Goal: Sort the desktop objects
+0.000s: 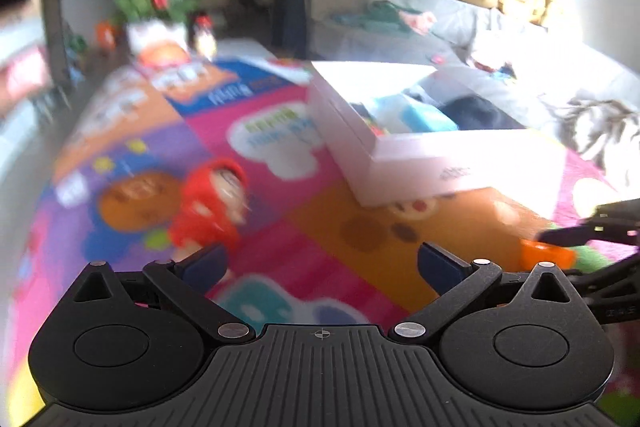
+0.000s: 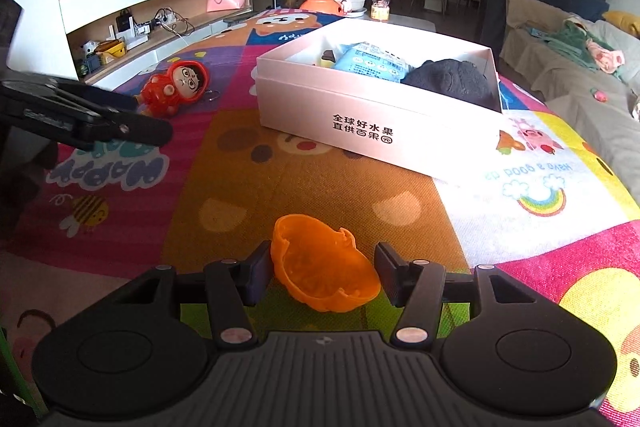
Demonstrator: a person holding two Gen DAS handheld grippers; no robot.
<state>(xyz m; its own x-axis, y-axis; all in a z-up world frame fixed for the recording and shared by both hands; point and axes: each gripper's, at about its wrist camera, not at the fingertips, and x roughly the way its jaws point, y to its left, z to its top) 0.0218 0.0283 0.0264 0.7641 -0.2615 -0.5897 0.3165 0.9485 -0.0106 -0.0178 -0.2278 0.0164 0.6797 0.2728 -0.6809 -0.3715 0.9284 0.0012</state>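
— While the left claw (image 1: 322, 263) hangs over the colourful mat (image 1: 280, 227), what do you make of it from its own camera?

— Its jaws stand wide apart with nothing between them. Just ahead of its left finger stands a red hooded doll (image 1: 210, 205), blurred in this view. Farther off to the right sits the white box (image 1: 420, 163), lid off, with a blue packet (image 1: 424, 115) and something dark inside. At the far right edge the other claw reaches in, with a bit of orange (image 1: 546, 253) at its tip.

— And from the right side?

— Sharper there. The right claw (image 2: 322, 273) has an orange shell-shaped bowl (image 2: 322, 263) between its fingers, lying tilted on the mat (image 2: 280, 167) with its hollow facing the camera. The left pad looks to be against its rim; on the right a small gap shows (so I can't tell whether it's truly gripped). The jaws are about half spread.

— Where's the box from here?

— Beyond the bowl, a little to the right: the white box (image 2: 376, 119) with black characters on its near wall, holding the blue packet (image 2: 372, 63), a dark woolly thing (image 2: 452, 81) and a small yellow item (image 2: 326, 59). The red hooded doll (image 2: 176, 89) stands left of it, well apart, and the left claw (image 2: 152, 133) pokes in from the left edge, short of the doll.
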